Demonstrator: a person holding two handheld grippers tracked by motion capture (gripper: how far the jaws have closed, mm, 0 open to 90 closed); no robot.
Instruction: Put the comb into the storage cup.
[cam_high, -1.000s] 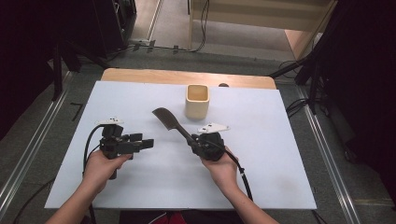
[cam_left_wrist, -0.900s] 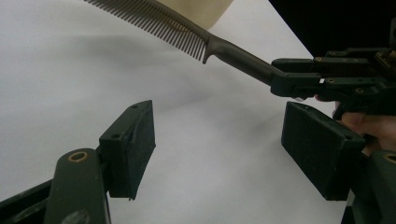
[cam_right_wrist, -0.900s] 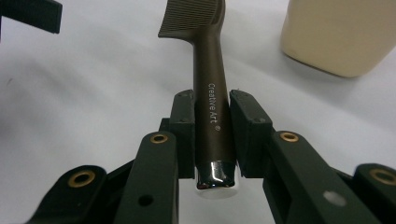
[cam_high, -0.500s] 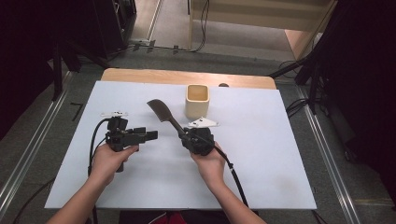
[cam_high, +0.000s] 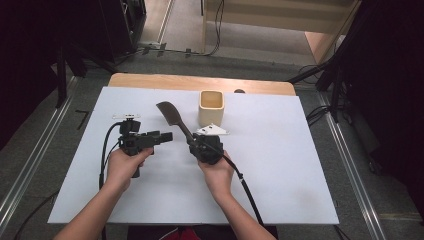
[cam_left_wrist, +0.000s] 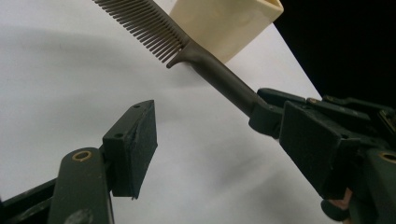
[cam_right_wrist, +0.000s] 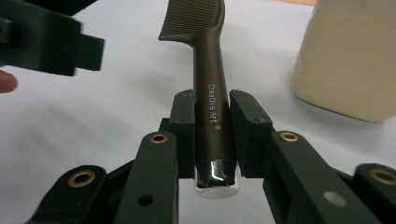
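Observation:
My right gripper (cam_high: 193, 142) is shut on the handle of a dark brown comb (cam_high: 171, 115), whose teeth point away up the table. In the right gripper view both pads clamp the handle of the comb (cam_right_wrist: 211, 79) near its shiny butt end. Just left of it, my left gripper (cam_high: 167, 135) points sideways toward the comb's handle, a short gap away. Seen in the left gripper view, the left gripper (cam_left_wrist: 224, 140) is open with nothing between its pads, and the comb (cam_left_wrist: 154, 28) slants across beyond them.
A cream square cup (cam_high: 211, 107) stands upright behind the right gripper, close to the comb's head. The white board (cam_high: 290, 165) covers the table, with a wooden edge at the back. Cables trail from both grippers toward the near edge.
The two hands have drawn together near the board's middle: the right gripper carried the comb leftward, and the left gripper moved right toward it. Neither grip has changed.

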